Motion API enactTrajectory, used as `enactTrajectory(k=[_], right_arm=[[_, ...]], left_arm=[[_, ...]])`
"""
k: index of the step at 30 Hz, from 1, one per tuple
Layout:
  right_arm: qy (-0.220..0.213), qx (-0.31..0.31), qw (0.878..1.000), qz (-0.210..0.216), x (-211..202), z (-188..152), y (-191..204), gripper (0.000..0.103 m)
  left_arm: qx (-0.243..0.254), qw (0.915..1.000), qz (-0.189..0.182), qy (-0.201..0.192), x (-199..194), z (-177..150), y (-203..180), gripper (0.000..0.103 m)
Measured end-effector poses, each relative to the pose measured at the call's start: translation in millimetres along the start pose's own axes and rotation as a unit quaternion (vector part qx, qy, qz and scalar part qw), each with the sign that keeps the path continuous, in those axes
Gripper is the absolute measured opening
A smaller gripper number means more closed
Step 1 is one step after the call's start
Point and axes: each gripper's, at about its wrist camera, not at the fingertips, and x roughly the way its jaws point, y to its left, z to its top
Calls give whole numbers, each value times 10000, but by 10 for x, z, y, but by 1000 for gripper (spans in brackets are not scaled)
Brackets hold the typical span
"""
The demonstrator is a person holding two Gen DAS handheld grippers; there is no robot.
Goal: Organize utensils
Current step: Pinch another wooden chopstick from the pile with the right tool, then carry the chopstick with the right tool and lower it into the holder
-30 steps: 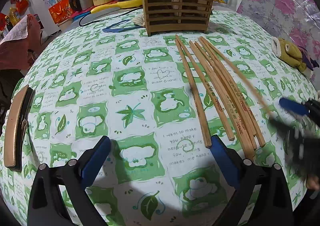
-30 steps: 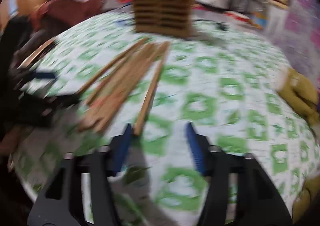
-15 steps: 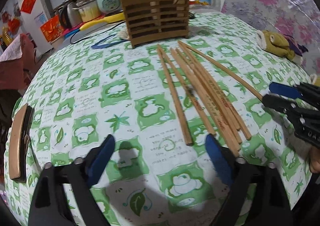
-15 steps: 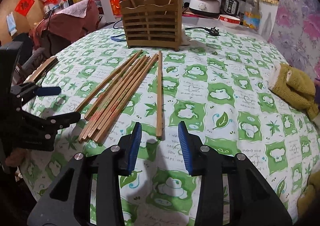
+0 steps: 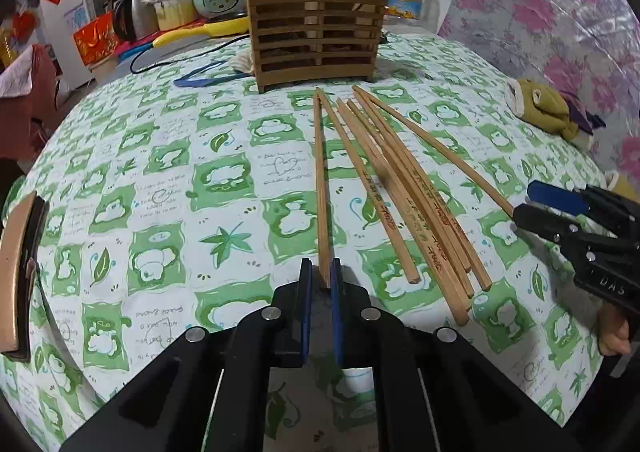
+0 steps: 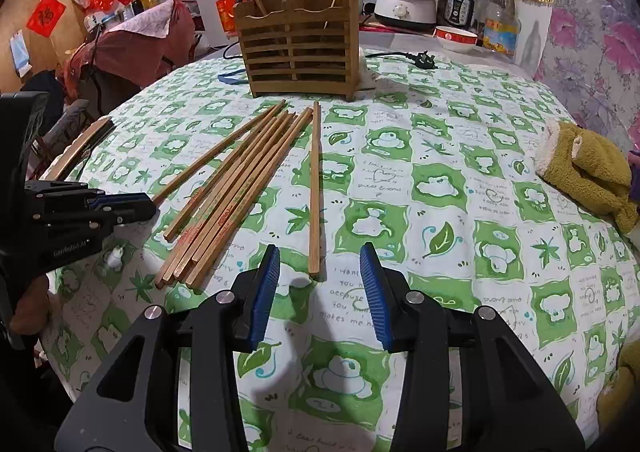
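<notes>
Green-checked tablecloth (image 5: 168, 180) covers our table, wooden holder (image 5: 316, 40) near its far edge; our left gripper (image 5: 320, 284) just closed on one chopstick (image 5: 320, 188), our right gripper (image 6: 320, 280) spread around another chopstick (image 6: 315, 188)

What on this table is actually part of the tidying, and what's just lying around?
Part of the job:
chopsticks loose on the cloth
wooden holder, two sticks already in it
left gripper, shut on one chopstick
right gripper, open

Just lying about:
yellow-green plush toy
black power plug
blue strap
</notes>
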Motion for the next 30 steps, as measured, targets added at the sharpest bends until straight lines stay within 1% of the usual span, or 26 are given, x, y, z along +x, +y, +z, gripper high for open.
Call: enactTrajectory(k=[6, 14, 19, 20, 21, 22, 23, 24, 30], right_arm=[[116, -43, 9999, -46, 51, 4, 20, 43], [287, -224, 9993, -56, 123, 4, 102, 41], [430, -79, 9990, 38, 181, 19, 58, 30], [432, -20, 9991, 52, 182, 20, 34, 26], [430, 2, 9991, 44, 184, 20, 32, 19], [426, 33, 9991, 42, 184, 19, 20, 15], [422, 55, 9991, 81, 180, 15, 16, 7], [414, 77, 9991, 97, 180, 15, 10, 7], [236, 106, 9996, 97, 113, 10, 2, 7]], left_arm=[[162, 9997, 201, -19, -6, -10, -75, 10], [122, 9998, 164, -12, -3, -6, -71, 10], [162, 9997, 176, -13, 0, 0, -68, 10], [156, 9997, 166, -14, 0, 2, -63, 10], [156, 9997, 161, -16, 2, 1, -66, 10], [159, 9998, 150, -19, 3, 1, -68, 9], [151, 9998, 132, -26, 0, 2, -62, 9], [147, 9998, 103, -28, 0, 1, -67, 6], [107, 9997, 88, -183, -56, -7, -61, 6]])
